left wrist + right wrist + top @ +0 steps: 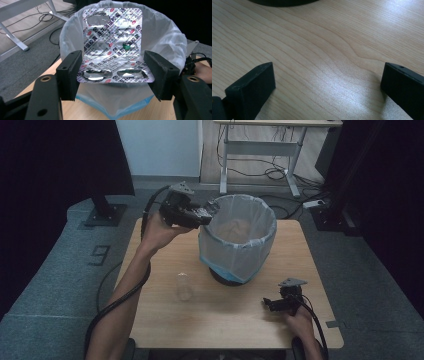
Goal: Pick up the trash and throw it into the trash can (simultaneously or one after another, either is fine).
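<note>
the left gripper (113,75) clamps a foil blister pack (112,45) by its lower side edges, the pack standing upright at the near rim of the lined bin (239,237). the bin mouth lies just ahead. the right gripper (280,304) rests wide open, empty, on the table (200,315).

Glossy foil blister pack (112,45); matt wooden table (165,320)

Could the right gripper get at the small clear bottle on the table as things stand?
Probably yes. The right gripper rests open and empty on the table, and only bare wood lies between it and the bottle; the bin stands farther back.
</note>
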Demonstrator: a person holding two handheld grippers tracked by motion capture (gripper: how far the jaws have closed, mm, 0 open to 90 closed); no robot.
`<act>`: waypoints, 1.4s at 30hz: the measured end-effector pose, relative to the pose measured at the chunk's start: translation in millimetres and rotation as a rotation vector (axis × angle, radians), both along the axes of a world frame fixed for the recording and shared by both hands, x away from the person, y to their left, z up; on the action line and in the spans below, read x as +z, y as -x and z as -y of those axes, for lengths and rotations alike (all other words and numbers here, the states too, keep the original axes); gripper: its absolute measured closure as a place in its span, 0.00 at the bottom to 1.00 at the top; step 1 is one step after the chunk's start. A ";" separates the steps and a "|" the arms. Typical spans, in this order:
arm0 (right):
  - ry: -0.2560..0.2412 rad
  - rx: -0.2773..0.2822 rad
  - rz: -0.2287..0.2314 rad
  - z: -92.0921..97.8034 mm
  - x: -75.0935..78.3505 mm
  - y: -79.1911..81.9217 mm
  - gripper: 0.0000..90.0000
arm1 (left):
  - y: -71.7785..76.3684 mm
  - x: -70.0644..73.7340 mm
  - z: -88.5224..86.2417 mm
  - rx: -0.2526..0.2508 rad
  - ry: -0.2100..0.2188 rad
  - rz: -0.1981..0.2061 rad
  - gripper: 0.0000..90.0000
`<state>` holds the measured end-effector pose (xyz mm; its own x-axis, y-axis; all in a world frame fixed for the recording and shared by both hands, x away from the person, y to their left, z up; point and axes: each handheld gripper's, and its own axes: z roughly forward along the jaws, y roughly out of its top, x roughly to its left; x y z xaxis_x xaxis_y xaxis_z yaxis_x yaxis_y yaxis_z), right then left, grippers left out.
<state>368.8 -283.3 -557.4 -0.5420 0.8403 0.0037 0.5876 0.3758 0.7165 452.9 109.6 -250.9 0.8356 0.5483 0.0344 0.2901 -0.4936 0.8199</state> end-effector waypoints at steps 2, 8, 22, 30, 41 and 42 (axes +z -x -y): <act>0.001 0.000 0.000 0.0 0.0 -0.1 0.00 | -1.6 1.3 5.3 -0.001 -0.002 0.004 0.38; 0.000 0.000 0.000 0.0 0.0 0.0 0.00 | -7.9 2.8 23.6 -0.011 -0.015 0.008 0.38; 0.000 0.000 0.000 0.0 0.0 -0.1 0.00 | -19.7 -3.8 57.8 -0.030 -0.033 0.011 0.38; 0.000 0.001 0.000 0.0 0.0 0.0 0.00 | -26.0 -15.1 75.7 -0.039 -0.050 0.001 0.38; 0.000 0.000 0.000 0.0 0.0 -0.1 0.00 | -36.0 -37.3 88.9 -0.023 -0.084 -0.023 0.38; 0.000 0.000 0.000 0.0 0.0 -0.1 0.00 | -36.0 -37.3 88.9 -0.023 -0.084 -0.023 0.38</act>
